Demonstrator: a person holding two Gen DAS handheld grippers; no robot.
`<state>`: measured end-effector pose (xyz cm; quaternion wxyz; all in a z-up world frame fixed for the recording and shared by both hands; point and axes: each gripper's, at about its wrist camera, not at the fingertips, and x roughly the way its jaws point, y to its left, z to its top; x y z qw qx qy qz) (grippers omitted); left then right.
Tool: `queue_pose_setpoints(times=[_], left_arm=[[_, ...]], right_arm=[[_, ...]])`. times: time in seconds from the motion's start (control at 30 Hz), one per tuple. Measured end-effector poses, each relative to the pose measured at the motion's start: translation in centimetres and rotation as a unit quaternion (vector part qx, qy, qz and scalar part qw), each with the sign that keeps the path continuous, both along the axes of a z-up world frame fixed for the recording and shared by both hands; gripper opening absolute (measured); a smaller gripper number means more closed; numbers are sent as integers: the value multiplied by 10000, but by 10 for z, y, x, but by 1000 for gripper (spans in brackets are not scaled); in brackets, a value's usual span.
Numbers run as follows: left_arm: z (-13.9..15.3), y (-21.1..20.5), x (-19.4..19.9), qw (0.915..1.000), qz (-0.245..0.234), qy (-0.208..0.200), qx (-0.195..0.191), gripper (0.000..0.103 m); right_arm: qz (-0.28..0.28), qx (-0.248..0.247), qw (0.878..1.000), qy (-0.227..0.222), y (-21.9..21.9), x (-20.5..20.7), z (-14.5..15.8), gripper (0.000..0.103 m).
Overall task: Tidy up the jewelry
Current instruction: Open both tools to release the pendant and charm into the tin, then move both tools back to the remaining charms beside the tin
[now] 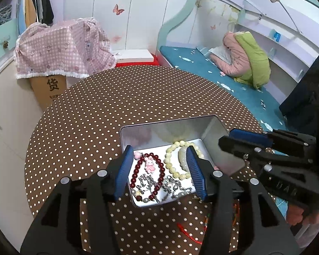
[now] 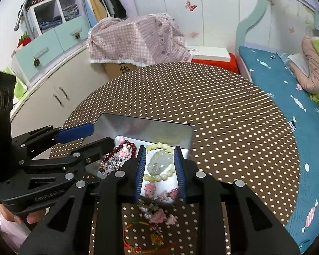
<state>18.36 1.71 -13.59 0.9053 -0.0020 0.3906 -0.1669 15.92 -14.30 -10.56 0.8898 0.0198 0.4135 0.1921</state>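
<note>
An open silver tin box [image 1: 214, 133] [image 2: 187, 140] sits on the dotted brown table. In it lie a dark red bead bracelet with a pink rabbit charm [image 1: 138, 167] [image 2: 125, 148], a pale yellow bead bracelet with a jade pendant [image 1: 172, 165] [image 2: 159, 161] and silver chains [image 1: 170, 187]. My left gripper [image 1: 159, 165] is open over the box, jaws either side of the jewelry. My right gripper [image 2: 159, 167] is open around the jade pendant and also shows in the left wrist view [image 1: 234, 140]. Pink charms [image 2: 159, 214] and a red cord bracelet [image 2: 138, 233] lie on the table near me.
The round table [image 1: 138, 97] has a cloth-covered cardboard box [image 1: 59, 48] behind it. A bed with a blue sheet [image 1: 223, 74] and a pink-green jacket [image 1: 244, 57] stands right. White cabinets [image 2: 59, 89] stand left.
</note>
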Motion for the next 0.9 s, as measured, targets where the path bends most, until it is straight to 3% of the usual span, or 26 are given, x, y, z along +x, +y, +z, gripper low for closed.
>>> queue_pose_setpoints(times=[0.2,0.53,0.7,0.9], left_arm=[[11,-5,-22,9998,-64,-169,59,62],[14,-13,-61,9996,-151,-218,122,73],[5,-18,-76,9995,-281,-93,111,81],[-25,-30,-79,9984,-431,244,267,81]], right_arm=[[-185,48,9997,-129,-18,-20,5,35],[-368,105,9991,179,-41,-41,-19,36],[-424,99,9983,391,-47,-49,-34,37],[-545,209,9961,665,-59,-60,-51,38]])
